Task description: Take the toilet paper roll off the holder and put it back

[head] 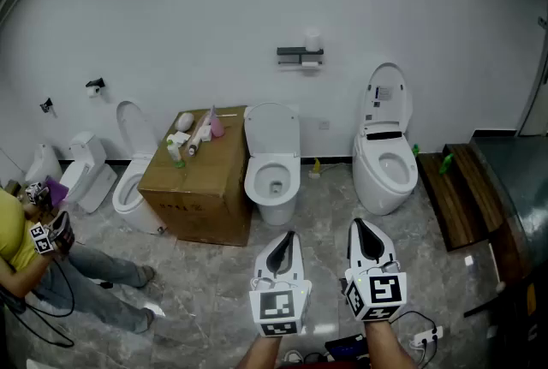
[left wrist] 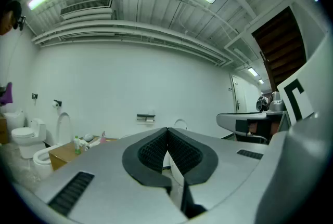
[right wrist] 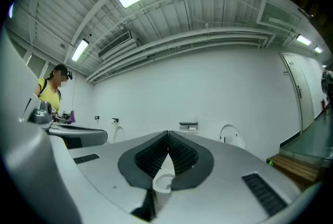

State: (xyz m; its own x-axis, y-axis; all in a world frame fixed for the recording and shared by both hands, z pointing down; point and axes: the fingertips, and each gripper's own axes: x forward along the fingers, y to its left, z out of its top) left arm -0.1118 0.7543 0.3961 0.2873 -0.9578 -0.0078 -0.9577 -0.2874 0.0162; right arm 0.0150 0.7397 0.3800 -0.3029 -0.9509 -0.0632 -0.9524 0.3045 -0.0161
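Note:
The toilet paper holder [head: 300,57] is a dark shelf on the far white wall, between two toilets. A white roll [head: 312,40] stands upright on top of it, and a white strip shows under the shelf. My left gripper [head: 288,239] and right gripper [head: 359,229] are side by side low in the head view, far from the wall and pointing level at it. Both are shut with nothing between the jaws. The holder [left wrist: 146,117] shows small above my left gripper [left wrist: 167,130] in the left gripper view. Likewise the holder [right wrist: 188,126] sits above my right gripper [right wrist: 167,133].
Toilets [head: 272,170] [head: 385,157] stand below the holder, with another toilet [head: 128,183] further left. A cardboard box [head: 201,183] carries bottles. A person [head: 34,260] sits on the floor at the left. A wooden bench [head: 458,192] lies at the right, and cables [head: 419,335] lie near my feet.

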